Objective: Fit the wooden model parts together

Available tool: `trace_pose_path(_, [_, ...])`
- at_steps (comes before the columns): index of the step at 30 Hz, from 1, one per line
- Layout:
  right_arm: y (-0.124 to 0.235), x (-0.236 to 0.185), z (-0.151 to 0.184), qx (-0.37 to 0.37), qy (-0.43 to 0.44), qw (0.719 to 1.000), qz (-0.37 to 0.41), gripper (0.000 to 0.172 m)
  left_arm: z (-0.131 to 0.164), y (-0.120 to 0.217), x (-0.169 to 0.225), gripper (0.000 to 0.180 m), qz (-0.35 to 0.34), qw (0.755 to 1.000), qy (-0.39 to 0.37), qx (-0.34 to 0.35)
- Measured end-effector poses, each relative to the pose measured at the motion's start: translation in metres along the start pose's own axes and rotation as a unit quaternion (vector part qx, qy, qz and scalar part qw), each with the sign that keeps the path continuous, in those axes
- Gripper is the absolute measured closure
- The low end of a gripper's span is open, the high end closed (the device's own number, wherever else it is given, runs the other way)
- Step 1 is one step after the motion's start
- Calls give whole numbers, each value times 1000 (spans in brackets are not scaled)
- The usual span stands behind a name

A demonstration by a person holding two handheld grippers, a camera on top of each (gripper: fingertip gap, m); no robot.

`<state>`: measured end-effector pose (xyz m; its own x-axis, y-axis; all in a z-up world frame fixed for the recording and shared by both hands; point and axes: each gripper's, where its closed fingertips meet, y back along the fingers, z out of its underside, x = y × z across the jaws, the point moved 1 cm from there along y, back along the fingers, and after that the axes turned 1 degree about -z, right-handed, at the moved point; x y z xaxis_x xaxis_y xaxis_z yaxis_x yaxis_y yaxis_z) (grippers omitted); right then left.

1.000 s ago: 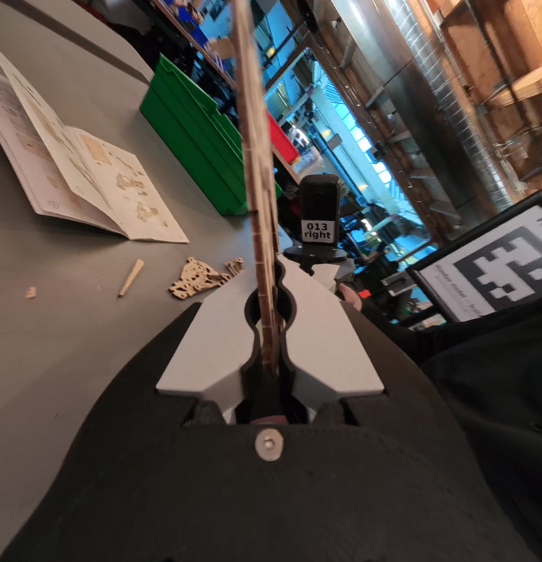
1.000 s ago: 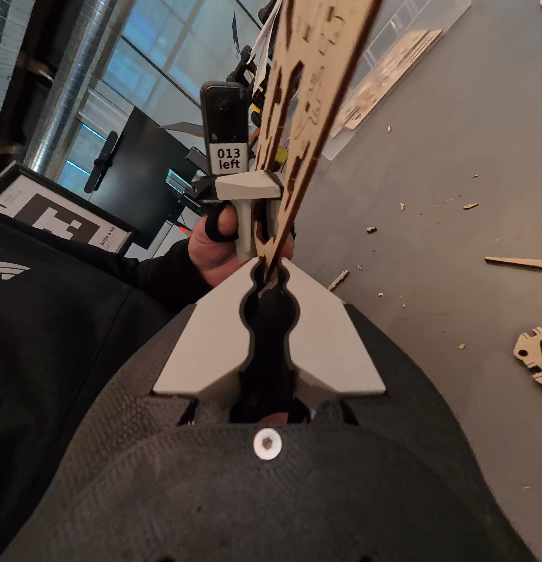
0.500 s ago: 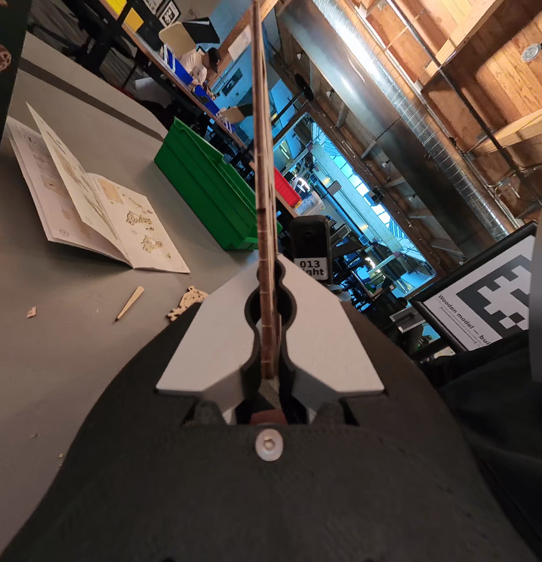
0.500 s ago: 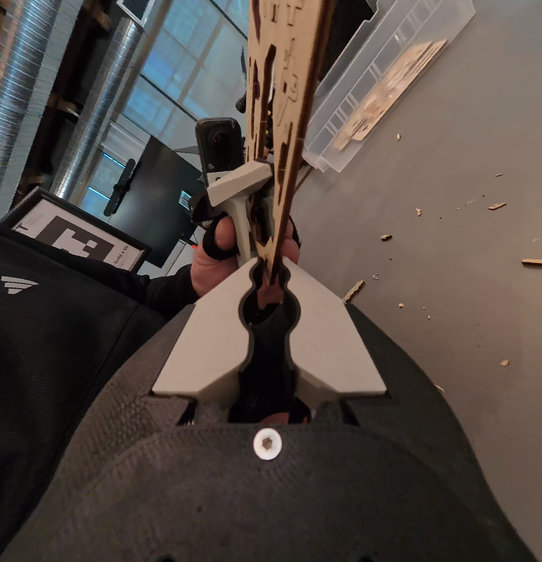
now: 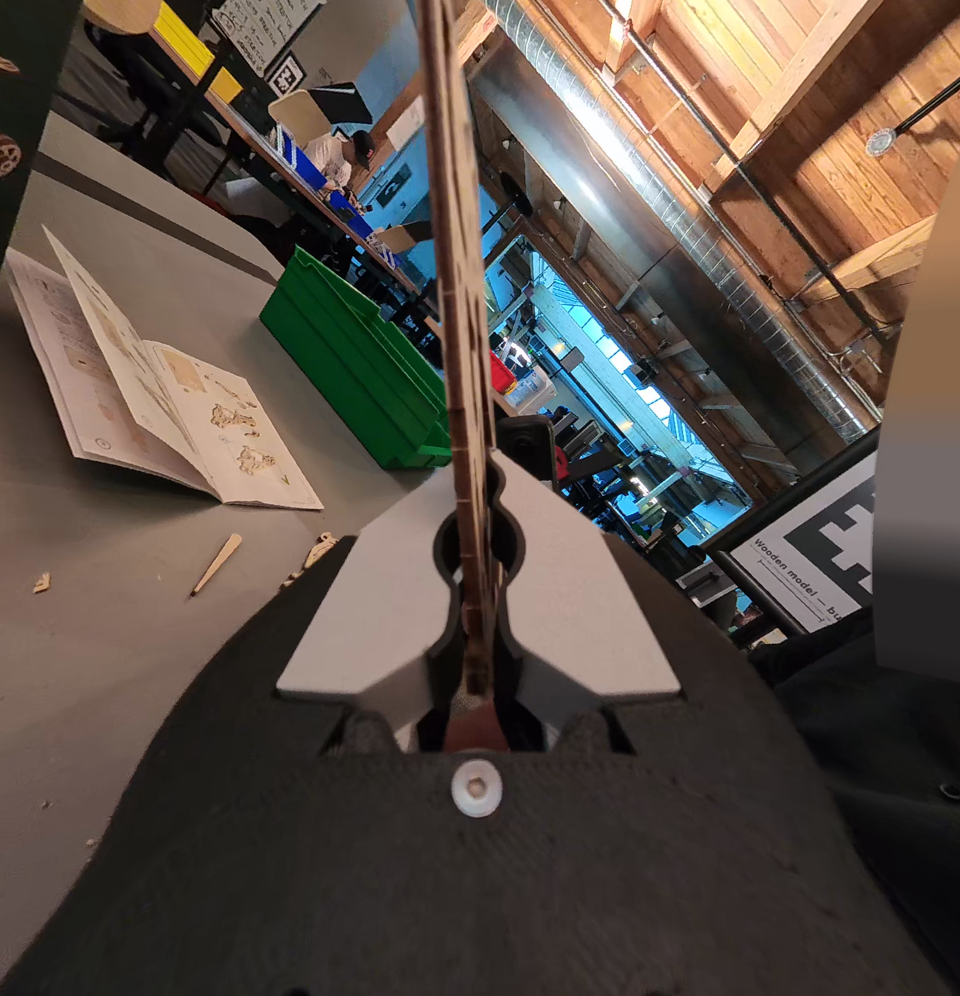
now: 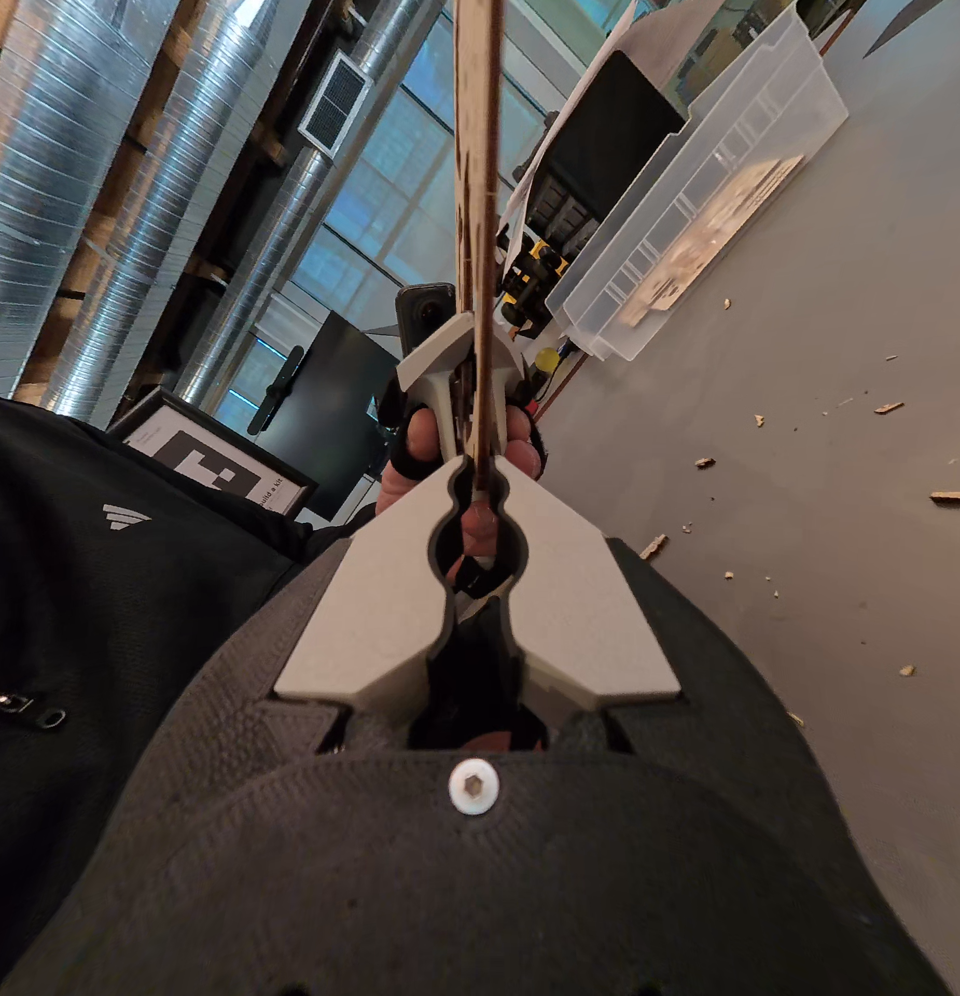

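Plywood parts sheet (image 5: 461, 334) stands edge-on, raised above the grey table (image 5: 89, 620). Left gripper (image 5: 475, 474) is clamped shut on it, sheet running deep between its pads. Right gripper (image 6: 480, 463) pinches the same sheet's (image 6: 477, 161) edge at its fingertips, facing the left one.

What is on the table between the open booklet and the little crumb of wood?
In the left wrist view, a thin pointed wooden stick lies between the booklet and the crumb.
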<state>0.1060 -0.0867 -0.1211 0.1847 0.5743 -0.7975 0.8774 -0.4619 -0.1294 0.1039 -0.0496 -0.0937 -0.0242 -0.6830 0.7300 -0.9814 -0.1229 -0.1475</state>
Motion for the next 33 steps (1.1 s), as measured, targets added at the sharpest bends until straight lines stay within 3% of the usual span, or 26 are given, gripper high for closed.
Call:
trace_pose_path(10, [2,6,-2,0,2,1000,24,169,5,0,-3,180,-12,999,-20,-28])
trace_pose_path(21, [10,23,-7,-33,63,991,109,166,25,1,-14,180,-52,993,-23,-99])
trace_pose_path(26, [8,17,-8,-62,102,988,94,167,33,5,-15,180,-33,990,7,-135])
trace_pose_path(33, [7,18,-4,-79,87,990,81,167,42,11,-17,180,-32,987,18,-159])
